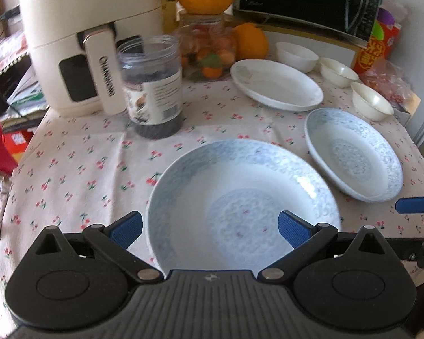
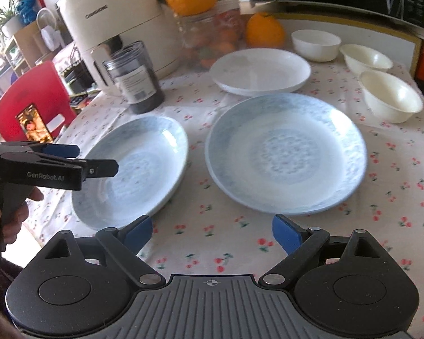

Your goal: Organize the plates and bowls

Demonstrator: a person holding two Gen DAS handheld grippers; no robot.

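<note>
Left hand-held gripper (image 1: 210, 230) gapes empty over the near blue-patterned plate (image 1: 240, 203) on the tabletop (image 1: 79, 152); right hand-held gripper (image 2: 212, 233) likewise wide, empty. Glazed rims may slip; nearby jar (image 1: 152, 84) could topple.

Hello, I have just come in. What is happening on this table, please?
A person holds a gripper in each hand above a table with a cherry-print cloth. The left gripper hovers open over one blue patterned plate; the right gripper, also open, is in front of the second blue plate. Nothing is held yet. A white plate and three white bowls wait behind.
</note>
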